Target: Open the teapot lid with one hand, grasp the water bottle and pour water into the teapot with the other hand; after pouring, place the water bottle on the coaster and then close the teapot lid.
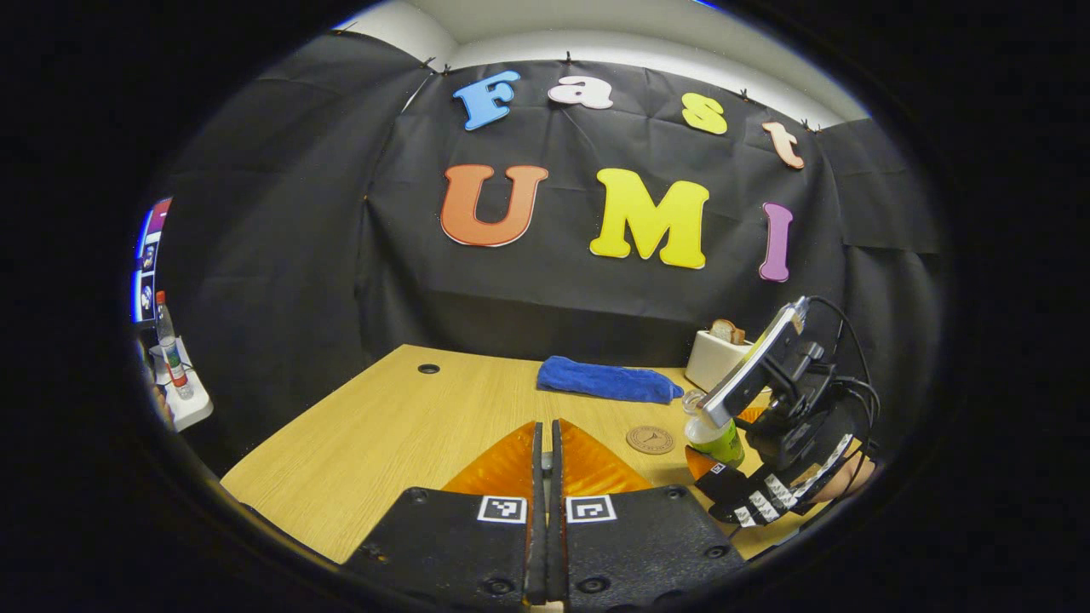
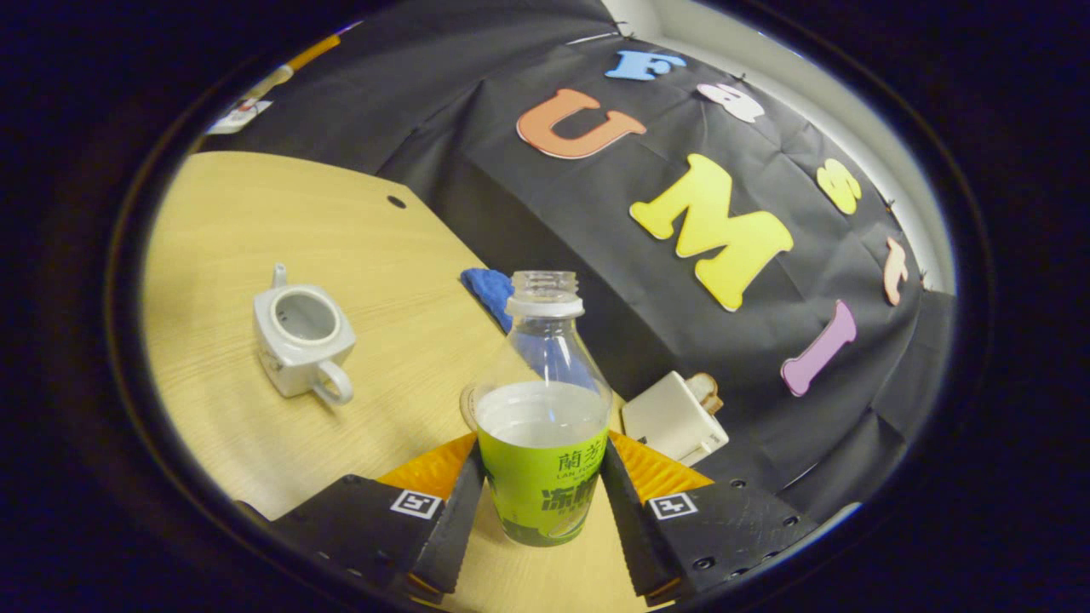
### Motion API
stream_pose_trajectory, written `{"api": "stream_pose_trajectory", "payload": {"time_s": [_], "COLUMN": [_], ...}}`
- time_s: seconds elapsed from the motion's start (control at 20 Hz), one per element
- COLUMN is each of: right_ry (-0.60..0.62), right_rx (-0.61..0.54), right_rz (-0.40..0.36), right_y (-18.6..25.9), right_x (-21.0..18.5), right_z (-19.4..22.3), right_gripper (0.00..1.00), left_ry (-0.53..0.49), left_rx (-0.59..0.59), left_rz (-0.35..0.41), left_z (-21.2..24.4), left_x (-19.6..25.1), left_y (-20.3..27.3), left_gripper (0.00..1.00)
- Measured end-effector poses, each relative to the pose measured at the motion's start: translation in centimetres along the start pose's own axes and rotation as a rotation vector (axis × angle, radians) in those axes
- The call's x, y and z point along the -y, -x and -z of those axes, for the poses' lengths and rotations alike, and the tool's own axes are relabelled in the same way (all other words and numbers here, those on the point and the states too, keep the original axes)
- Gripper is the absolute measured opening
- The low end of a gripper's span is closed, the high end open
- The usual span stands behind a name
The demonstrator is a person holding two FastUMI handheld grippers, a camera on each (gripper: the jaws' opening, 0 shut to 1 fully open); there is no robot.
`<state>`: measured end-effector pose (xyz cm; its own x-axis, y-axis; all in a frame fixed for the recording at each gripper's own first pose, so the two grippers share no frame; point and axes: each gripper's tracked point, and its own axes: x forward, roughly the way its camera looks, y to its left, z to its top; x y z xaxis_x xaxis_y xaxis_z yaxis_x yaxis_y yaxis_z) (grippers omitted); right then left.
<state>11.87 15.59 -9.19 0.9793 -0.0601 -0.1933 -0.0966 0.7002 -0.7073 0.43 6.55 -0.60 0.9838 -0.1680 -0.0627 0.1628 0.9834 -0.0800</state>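
Right gripper fingers squeeze the water bottle between them — no cap on it. Left gripper fingers are pressed together. Teapot sits open on the table, coaster nearby.
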Motion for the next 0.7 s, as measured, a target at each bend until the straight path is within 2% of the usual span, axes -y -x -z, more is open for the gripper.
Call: {"api": "stream_pose_trajectory", "payload": {"time_s": [0.35,0.7], "right_ry": [0.296,0.588], "right_rx": [0.014,0.092], "right_rz": [0.048,0.122], "right_y": [-0.4,-0.2], "right_x": [-1.2,-1.9], "right_z": [-1.0,-3.1], "right_gripper": [0.73,0.74], "left_ry": [-0.038,-0.018], "left_rx": [0.018,0.048], "left_rz": [-0.029,-0.027], "left_z": [-0.6,-1.6], "left_x": [-1.5,-2.5], "left_y": [0.7,1.9], "left_gripper": [0.03,0.03]}}
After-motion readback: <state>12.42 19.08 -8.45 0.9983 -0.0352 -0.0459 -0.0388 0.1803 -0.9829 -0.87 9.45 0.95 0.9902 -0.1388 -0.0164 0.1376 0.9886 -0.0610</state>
